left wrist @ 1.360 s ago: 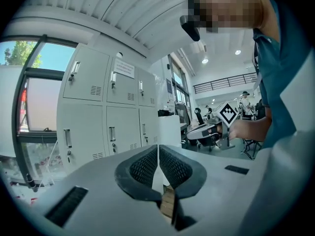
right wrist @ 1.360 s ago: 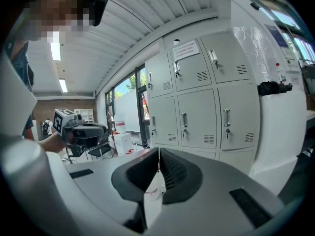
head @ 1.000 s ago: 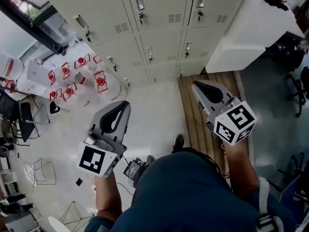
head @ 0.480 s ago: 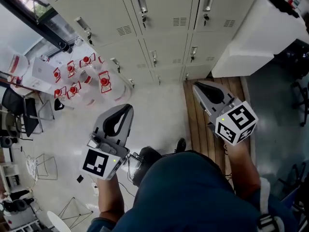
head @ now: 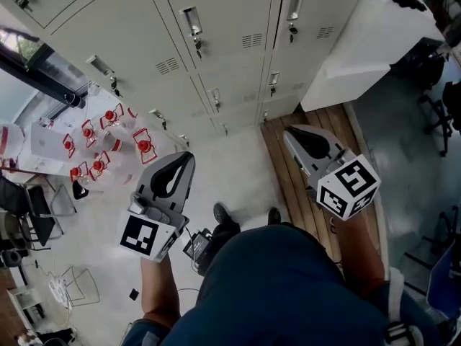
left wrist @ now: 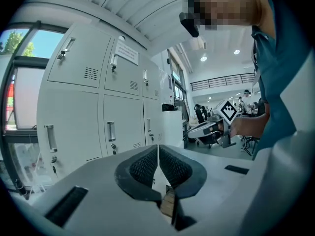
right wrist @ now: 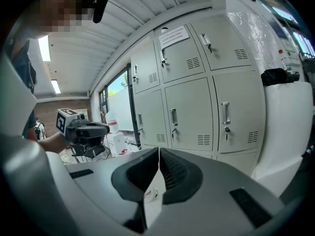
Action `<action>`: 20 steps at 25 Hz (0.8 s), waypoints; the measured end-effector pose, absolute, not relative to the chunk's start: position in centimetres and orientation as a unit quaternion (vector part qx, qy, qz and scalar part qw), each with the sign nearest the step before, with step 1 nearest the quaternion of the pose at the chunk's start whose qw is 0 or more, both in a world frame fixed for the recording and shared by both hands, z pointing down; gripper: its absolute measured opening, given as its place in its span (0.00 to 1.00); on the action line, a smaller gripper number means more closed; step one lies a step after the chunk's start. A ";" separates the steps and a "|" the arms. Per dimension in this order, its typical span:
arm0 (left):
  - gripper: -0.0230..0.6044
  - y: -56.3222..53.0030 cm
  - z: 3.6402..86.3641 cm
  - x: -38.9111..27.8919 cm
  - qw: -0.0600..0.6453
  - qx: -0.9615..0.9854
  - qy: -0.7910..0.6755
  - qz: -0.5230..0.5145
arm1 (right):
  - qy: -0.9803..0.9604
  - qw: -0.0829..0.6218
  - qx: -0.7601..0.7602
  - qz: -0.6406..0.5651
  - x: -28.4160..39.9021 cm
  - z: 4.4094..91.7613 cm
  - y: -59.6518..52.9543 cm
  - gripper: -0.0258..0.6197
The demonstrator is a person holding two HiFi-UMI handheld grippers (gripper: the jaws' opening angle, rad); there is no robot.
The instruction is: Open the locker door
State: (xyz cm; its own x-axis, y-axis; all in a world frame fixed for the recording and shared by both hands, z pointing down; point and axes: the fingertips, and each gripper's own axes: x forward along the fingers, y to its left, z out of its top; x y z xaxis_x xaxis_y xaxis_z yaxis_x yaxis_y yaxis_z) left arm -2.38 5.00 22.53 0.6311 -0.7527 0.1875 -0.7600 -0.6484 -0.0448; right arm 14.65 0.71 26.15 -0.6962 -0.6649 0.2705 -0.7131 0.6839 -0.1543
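Observation:
A bank of pale grey lockers [head: 216,42] fills the top of the head view, every door closed, each with a metal handle [head: 191,21] and a small lock. My left gripper [head: 189,156] hangs over the floor, well short of the lockers, shut with nothing between its pads. My right gripper [head: 288,130] hovers over the wooden strip, also shut and empty. In the left gripper view the pads [left wrist: 147,165] meet, with locker doors [left wrist: 110,132] beyond. The right gripper view shows its closed tips [right wrist: 159,149] facing a door handle [right wrist: 225,113].
Several clear water bottles with red caps [head: 108,132] stand on the floor at the left. A white cabinet [head: 360,42] juts out to the right of the lockers. A wooden floor strip [head: 284,186] runs before them. The person's shoes [head: 223,213] show below, and office chairs [head: 439,107] at right.
The person has stepped closer to the lockers, which now fill more of the head view. Both grippers have travelled along, still shut and empty.

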 end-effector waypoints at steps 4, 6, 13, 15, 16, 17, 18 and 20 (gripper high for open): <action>0.08 2.5 21.8 -4.0 0.012 0.913 -0.396 0.093 | -0.901 0.096 0.404 0.126 13.4 25.6 -0.5 0.10; 0.08 1.6 21.8 -4.6 0.010 0.918 -0.385 0.091 | -0.896 0.097 0.413 0.128 12.8 25.8 -0.8 0.10; 0.08 0.0 22.4 -7.6 0.015 0.930 -0.357 0.090 | -0.882 0.105 0.439 0.132 10.2 26.2 -1.6 0.10; 0.08 -0.5 22.5 -8.6 0.016 0.932 -0.352 0.087 | -0.878 0.108 0.448 0.132 9.5 26.2 -2.0 0.10; 0.08 -0.8 22.5 -9.2 0.017 0.933 -0.349 0.085 | -0.875 0.109 0.452 0.132 9.1 26.3 -2.2 0.10; 0.08 -1.0 22.6 -9.6 0.018 0.935 -0.345 0.082 | -0.873 0.111 0.456 0.132 8.6 26.4 -2.4 0.10; 0.08 -1.2 22.7 -10.1 0.021 0.936 -0.341 0.081 | -0.872 0.111 0.459 0.132 8.1 26.4 -2.6 0.10; 0.08 -1.8 23.1 -11.0 0.024 0.939 -0.334 0.082 | -0.870 0.111 0.463 0.133 7.2 26.6 -3.3 0.10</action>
